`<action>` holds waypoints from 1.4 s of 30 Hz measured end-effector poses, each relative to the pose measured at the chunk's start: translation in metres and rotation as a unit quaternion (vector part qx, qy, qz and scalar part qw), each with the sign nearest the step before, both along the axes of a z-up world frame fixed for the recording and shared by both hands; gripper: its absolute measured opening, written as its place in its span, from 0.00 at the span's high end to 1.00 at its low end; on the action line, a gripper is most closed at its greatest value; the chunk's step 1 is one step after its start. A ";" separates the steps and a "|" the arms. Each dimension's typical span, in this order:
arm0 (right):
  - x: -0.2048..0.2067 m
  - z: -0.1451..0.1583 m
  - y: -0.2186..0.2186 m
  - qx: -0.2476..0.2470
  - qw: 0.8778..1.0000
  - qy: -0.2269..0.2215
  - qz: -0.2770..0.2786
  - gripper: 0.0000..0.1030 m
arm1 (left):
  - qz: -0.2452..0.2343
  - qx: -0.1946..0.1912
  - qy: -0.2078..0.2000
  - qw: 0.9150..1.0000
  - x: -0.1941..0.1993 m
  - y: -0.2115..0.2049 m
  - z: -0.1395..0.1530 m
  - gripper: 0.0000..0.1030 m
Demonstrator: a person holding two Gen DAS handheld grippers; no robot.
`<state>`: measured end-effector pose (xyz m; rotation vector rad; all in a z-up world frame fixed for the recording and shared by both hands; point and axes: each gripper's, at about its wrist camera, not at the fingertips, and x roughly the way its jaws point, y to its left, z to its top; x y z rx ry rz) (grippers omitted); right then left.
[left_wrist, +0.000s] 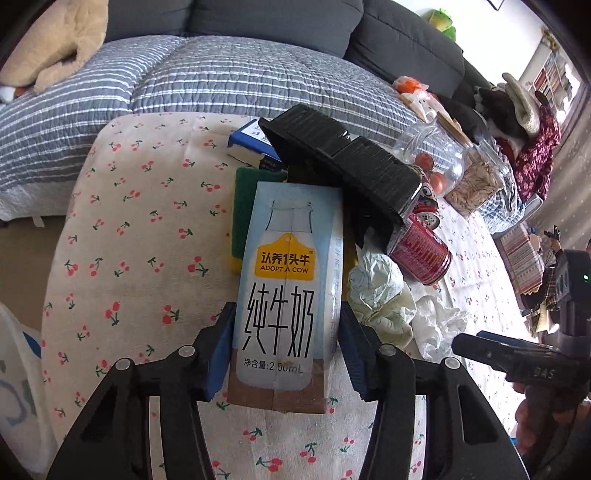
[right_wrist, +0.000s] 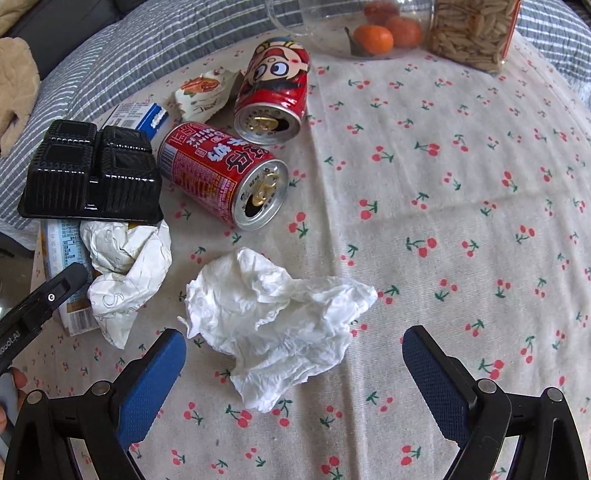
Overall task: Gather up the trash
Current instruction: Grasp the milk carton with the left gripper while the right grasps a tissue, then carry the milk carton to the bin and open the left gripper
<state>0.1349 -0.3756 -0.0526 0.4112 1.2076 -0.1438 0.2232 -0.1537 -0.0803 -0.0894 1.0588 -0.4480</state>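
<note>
A light-blue milk carton [left_wrist: 284, 295] lies on the cherry-print tablecloth [right_wrist: 443, 184]. My left gripper [left_wrist: 287, 308] is shut on it, one blue pad pressed against each long side. The carton's far end is tucked under a black plastic tray [left_wrist: 343, 162]. In the right wrist view my right gripper [right_wrist: 293, 334] stands open just above a crumpled white tissue [right_wrist: 273, 317], which lies between its fingers without touching them. To the tissue's left is a ball of printed paper [right_wrist: 125, 266]. Two red cans lie on their sides, one lettered [right_wrist: 221, 173] and one with a cartoon face [right_wrist: 273, 88].
A snack wrapper [right_wrist: 203, 92] and a blue-white box [right_wrist: 140, 114] lie behind the tray. A green sponge [left_wrist: 245, 199] sits left of the carton. Clear jars of oranges [right_wrist: 373, 37] and seeds [right_wrist: 472, 33] stand at the far edge. A striped quilt [left_wrist: 184, 74] covers the sofa beyond.
</note>
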 end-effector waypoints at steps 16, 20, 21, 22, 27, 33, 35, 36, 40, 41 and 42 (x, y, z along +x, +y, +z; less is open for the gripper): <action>0.027 -0.027 0.051 -0.129 0.991 0.037 0.017 0.35 | -0.008 0.048 0.005 0.999 -0.042 0.042 0.009 0.48; 0.022 -0.025 0.061 -0.134 0.989 0.028 0.047 0.77 | 0.000 0.044 0.013 0.999 -0.048 0.053 0.009 0.48; 0.018 -0.026 0.061 -0.113 0.992 0.029 0.053 0.83 | 0.003 0.043 0.016 0.999 -0.049 0.055 0.009 0.48; 0.015 -0.026 0.062 -0.109 0.992 0.029 0.055 0.85 | 0.005 0.041 0.019 0.999 -0.050 0.058 0.009 0.48; 0.002 -0.021 0.056 -0.077 0.995 0.027 0.053 0.90 | 0.018 0.031 0.026 0.999 -0.055 0.073 0.012 0.48; -0.008 -0.003 0.049 -0.054 0.997 0.008 0.048 0.90 | 0.028 0.026 0.024 0.999 -0.060 0.088 0.018 0.48; -0.015 0.004 0.050 -0.048 0.998 0.000 0.049 0.90 | 0.031 0.025 0.023 0.999 -0.062 0.092 0.019 0.48; -0.017 0.007 0.048 -0.045 0.998 -0.004 0.050 0.90 | 0.033 0.024 0.023 0.999 -0.063 0.095 0.020 0.48; -0.029 0.019 0.053 -0.040 0.998 -0.019 0.055 0.90 | 0.042 0.016 0.025 0.999 -0.066 0.107 0.023 0.48; -0.031 0.022 0.055 -0.039 0.997 -0.023 0.057 0.90 | 0.044 0.014 0.025 0.999 -0.067 0.110 0.024 0.48; -0.039 0.026 0.063 -0.038 0.997 -0.027 0.059 0.90 | 0.045 0.012 0.026 0.999 -0.068 0.113 0.025 0.48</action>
